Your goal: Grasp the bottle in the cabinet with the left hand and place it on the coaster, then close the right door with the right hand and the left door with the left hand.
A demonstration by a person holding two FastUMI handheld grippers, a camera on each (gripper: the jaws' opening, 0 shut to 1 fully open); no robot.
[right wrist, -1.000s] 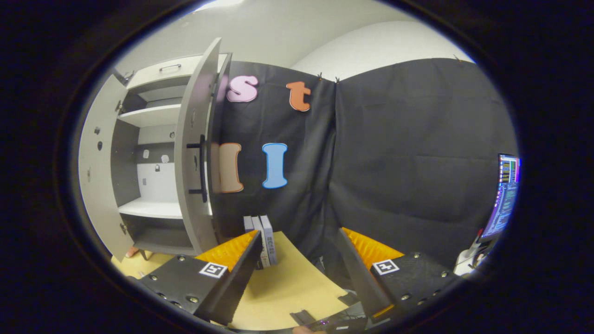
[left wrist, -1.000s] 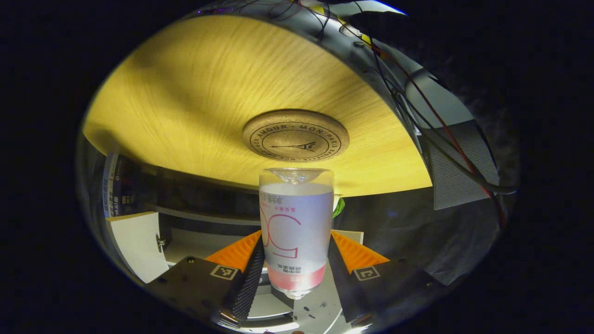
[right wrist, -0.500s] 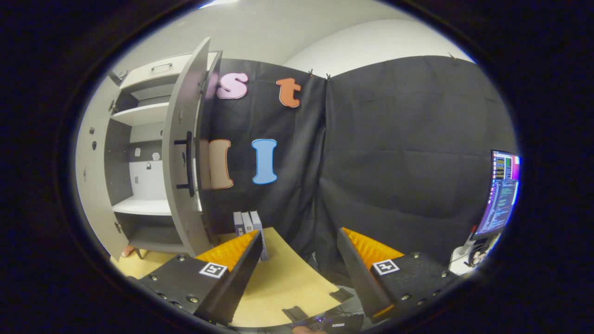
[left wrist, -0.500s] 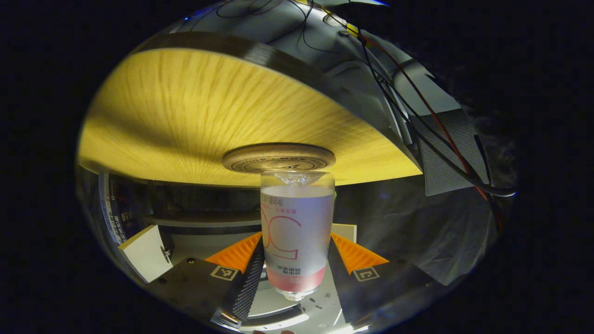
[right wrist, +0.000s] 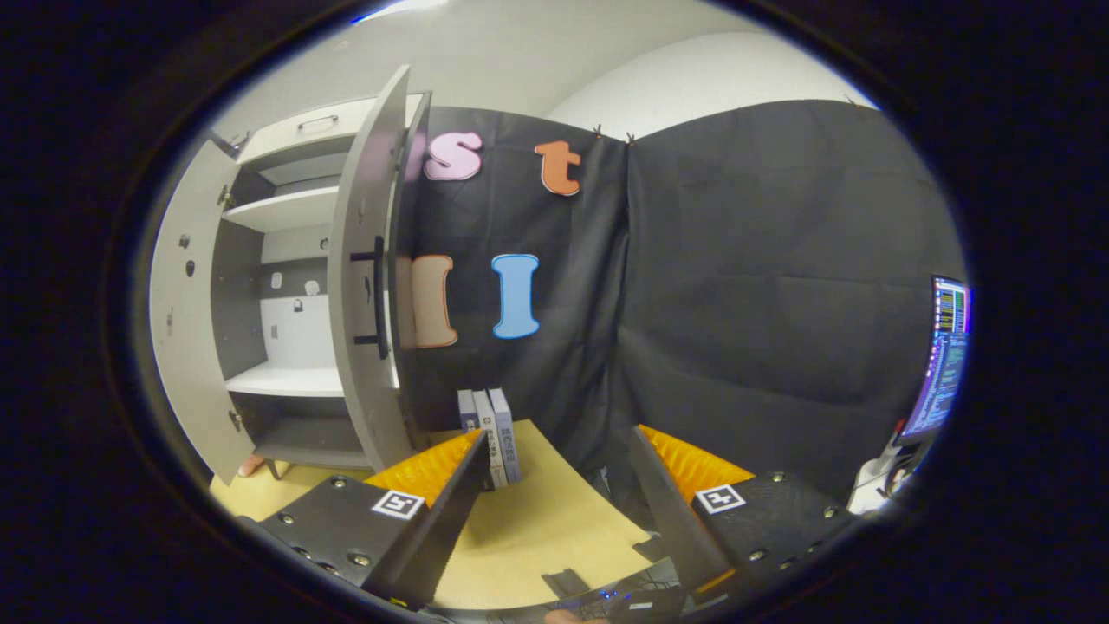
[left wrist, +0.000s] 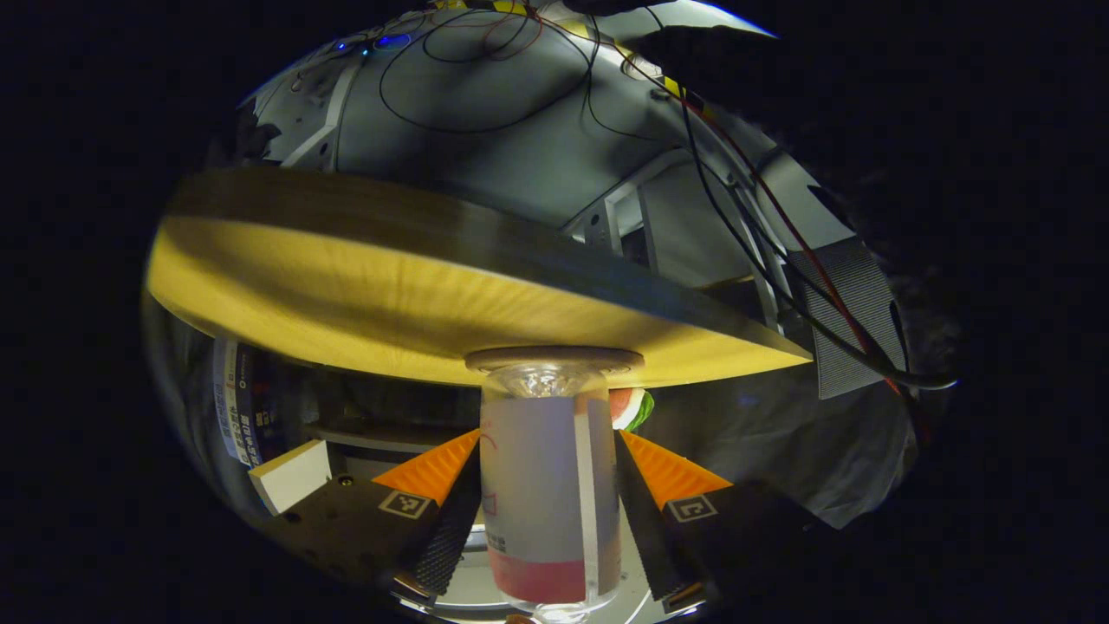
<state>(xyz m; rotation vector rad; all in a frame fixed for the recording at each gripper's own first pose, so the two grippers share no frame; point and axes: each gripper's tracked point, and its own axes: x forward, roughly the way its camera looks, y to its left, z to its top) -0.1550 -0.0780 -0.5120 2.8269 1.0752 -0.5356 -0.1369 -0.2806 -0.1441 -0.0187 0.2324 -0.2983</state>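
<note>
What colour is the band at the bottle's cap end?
Pink-red, on the frosted white bottle; clearest in the left gripper view.

Bottle on the coaster, cabinet doors open.

The frosted bottle (left wrist: 549, 498), with pink lettering and a pink band near one end, has its clear base meeting the round cork coaster (left wrist: 554, 357) on the wooden table (left wrist: 364, 295) (the left gripper view is upside down). The cabinet (right wrist: 286, 303) stands open, white shelves showing; its right door (right wrist: 368, 286) carries a black bar handle, and the left door (right wrist: 186, 329) swings wide.

Books (right wrist: 492, 433) stand on the table (right wrist: 554, 529); monitor (right wrist: 946, 355) glows.
</note>
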